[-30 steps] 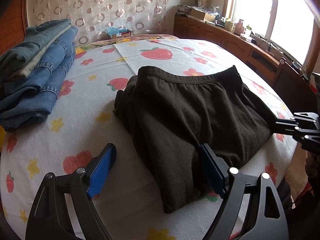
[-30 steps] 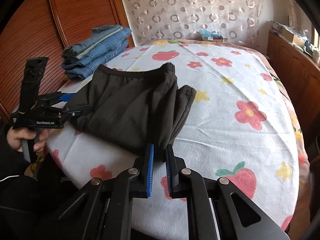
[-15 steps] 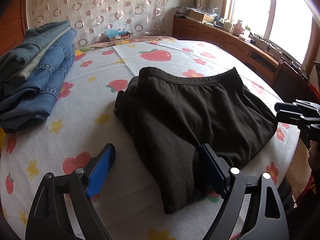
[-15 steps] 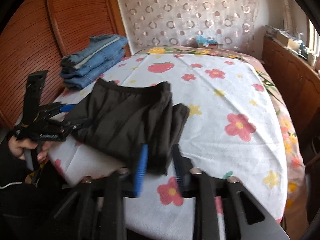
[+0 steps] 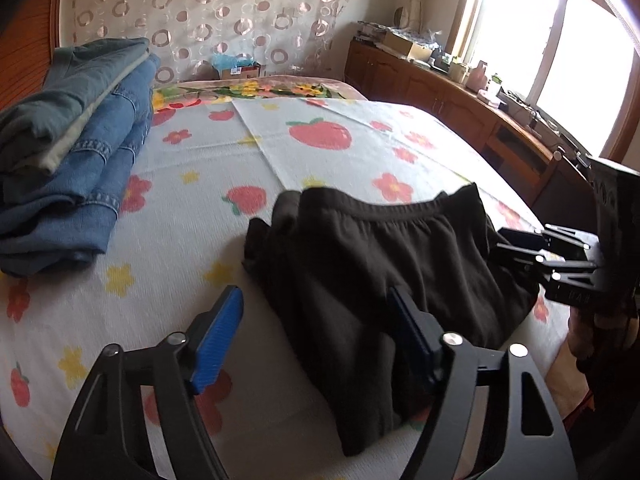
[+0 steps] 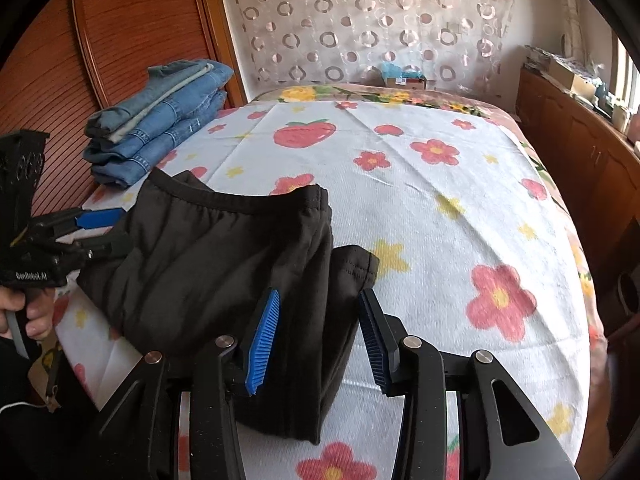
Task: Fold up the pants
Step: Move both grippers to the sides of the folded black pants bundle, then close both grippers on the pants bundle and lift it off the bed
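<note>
Since a second ago the right gripper (image 6: 316, 336) has let go of the black pants (image 6: 224, 264): its jaws have just been opening and now stand apart, the folded edge lying loose between the blue pads. Across the bundle, the left gripper (image 5: 316, 340) has just been closing a little yet remains wide apart, one pad over the cloth, one over the flowered sheet (image 5: 180, 240). Both tools flank the pants (probably to release a finished fold), which lie folded on the bed, well apart from the stacked jeans (image 5: 68, 152).
</note>
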